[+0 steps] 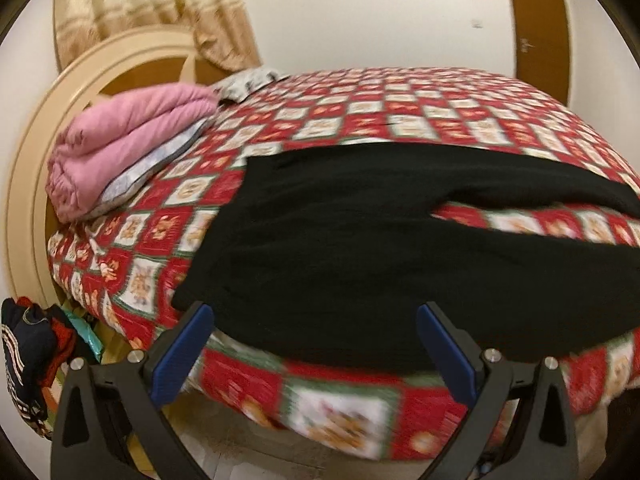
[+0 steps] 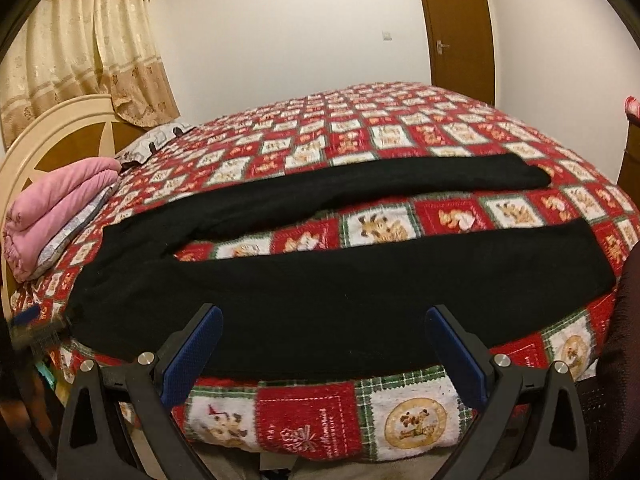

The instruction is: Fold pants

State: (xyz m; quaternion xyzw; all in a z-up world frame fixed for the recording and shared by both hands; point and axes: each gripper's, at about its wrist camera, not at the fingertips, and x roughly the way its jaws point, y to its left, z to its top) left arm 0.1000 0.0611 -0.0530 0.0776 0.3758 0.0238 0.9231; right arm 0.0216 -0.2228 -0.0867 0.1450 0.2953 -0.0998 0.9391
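Black pants [image 1: 360,248] lie flat on the bed, waist to the left, the two legs spread apart and running right. The right wrist view shows them too [image 2: 320,280], with the near leg along the bed's front edge. My left gripper [image 1: 314,312] is open and empty, its blue-padded fingers just before the near edge of the pants by the waist end. My right gripper [image 2: 324,314] is open and empty, its fingers at the near edge of the near leg.
The bed has a red and white checked cover [image 2: 400,136]. A folded pink quilt [image 1: 120,140] lies at the headboard [image 1: 36,168] end. Clothes [image 1: 28,352] hang left of the bed. A brown door [image 2: 456,28] stands behind, curtains [image 2: 80,40] at left.
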